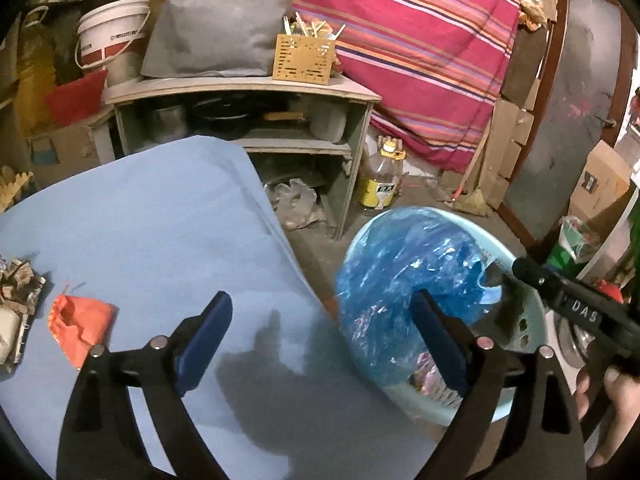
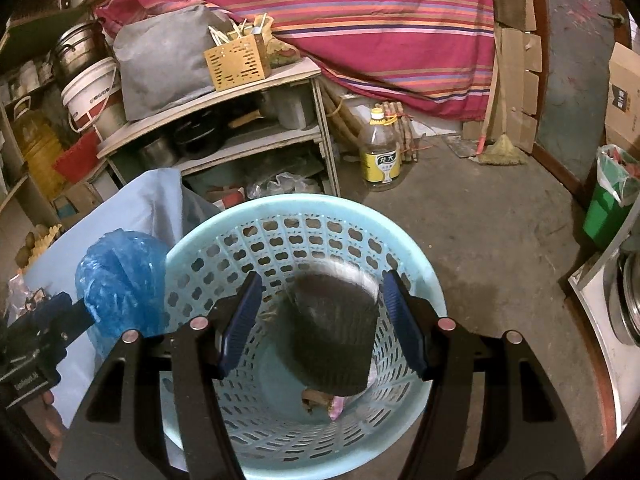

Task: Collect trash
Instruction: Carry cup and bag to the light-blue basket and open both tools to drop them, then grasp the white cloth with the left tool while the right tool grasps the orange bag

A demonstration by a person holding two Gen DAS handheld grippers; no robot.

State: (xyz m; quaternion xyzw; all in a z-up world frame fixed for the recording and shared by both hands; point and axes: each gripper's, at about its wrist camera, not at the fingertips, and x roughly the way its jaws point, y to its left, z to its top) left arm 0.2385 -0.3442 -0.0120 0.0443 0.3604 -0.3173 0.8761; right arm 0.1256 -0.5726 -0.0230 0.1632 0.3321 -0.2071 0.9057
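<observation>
A light blue perforated basket (image 2: 224, 256) stands on the floor beside the blue-covered table (image 1: 168, 216). My right gripper (image 2: 320, 328) is open above it, and a dark ribbed piece of trash (image 2: 332, 340) is between and below its fingers, blurred, over the basket's inside. Scraps lie at the basket's bottom (image 2: 320, 400). My left gripper (image 1: 324, 344) is open over the table's right edge; a crumpled blue plastic bag (image 1: 404, 280) hangs beyond it over the basket rim (image 1: 532, 320), and I cannot tell what holds it. An orange pouch (image 1: 80, 324) and crumpled paper trash (image 1: 20, 296) lie on the table at left.
A shelf unit (image 1: 248, 96) with pots, a grey bag and a wooden box stands behind the table. An oil bottle (image 2: 380, 156) and a broom (image 2: 500, 152) are on the concrete floor. A green bin (image 2: 608, 208) is at right. A striped cloth hangs behind.
</observation>
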